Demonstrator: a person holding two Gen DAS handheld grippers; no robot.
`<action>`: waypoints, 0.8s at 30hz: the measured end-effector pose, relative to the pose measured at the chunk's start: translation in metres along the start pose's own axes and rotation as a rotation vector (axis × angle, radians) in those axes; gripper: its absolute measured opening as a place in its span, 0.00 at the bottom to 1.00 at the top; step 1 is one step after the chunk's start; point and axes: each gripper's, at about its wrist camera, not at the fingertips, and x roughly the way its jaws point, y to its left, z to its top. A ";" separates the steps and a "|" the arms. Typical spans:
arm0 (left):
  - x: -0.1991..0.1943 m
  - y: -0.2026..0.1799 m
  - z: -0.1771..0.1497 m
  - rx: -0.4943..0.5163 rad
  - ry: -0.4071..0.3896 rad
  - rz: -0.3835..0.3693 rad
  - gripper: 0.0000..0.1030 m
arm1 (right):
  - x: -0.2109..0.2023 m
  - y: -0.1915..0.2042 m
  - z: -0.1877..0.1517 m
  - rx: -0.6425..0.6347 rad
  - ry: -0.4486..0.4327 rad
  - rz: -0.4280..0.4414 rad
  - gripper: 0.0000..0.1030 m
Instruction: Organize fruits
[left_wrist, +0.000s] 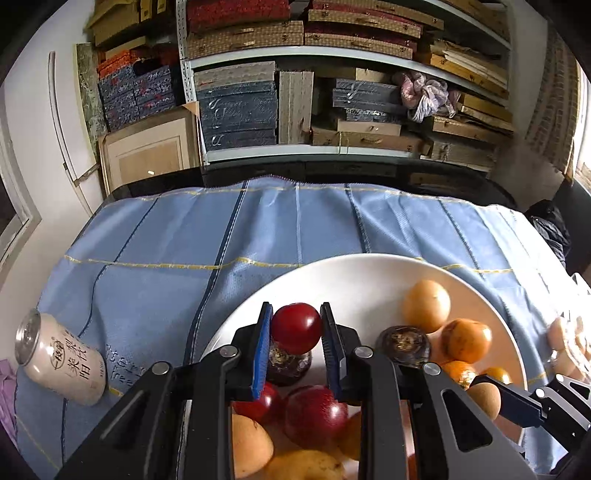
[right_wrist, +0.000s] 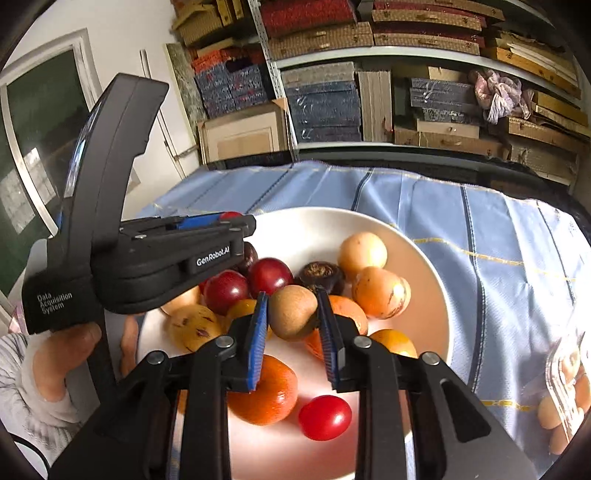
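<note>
A white plate (left_wrist: 332, 266) (right_wrist: 424, 266) on the blue cloth holds orange, red and dark purple fruits. My left gripper (left_wrist: 295, 314) is shut on a dark red round fruit (left_wrist: 295, 330) above the plate's left part. From the right wrist view it shows side-on (right_wrist: 236, 221), with the red fruit (right_wrist: 229, 214) peeking out at its tips. Over the plate's middle, my right gripper (right_wrist: 291, 301) is shut on a brown, pear-shaped fruit (right_wrist: 291, 314). The same brown fruit (left_wrist: 484, 398) shows at the lower right of the left wrist view. A small red fruit (right_wrist: 325, 417) lies under the right gripper.
A pale drink can (left_wrist: 59, 362) lies on its side on the blue cloth (left_wrist: 166, 240) at the left. A clear plastic box with pale fruits (right_wrist: 565, 391) stands right of the plate. Shelves stacked with boxes (left_wrist: 295, 103) rise behind the table. A person's hand (right_wrist: 74, 343) holds the left gripper.
</note>
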 end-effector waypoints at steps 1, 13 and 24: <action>0.002 0.000 -0.001 0.000 -0.001 0.005 0.25 | 0.001 0.000 -0.001 -0.005 -0.001 -0.004 0.25; -0.005 -0.013 -0.006 0.059 -0.060 0.056 0.40 | 0.000 0.008 -0.005 -0.065 -0.025 -0.037 0.35; -0.045 -0.018 -0.013 0.080 -0.141 0.096 0.67 | -0.028 0.007 -0.015 -0.062 -0.055 -0.051 0.52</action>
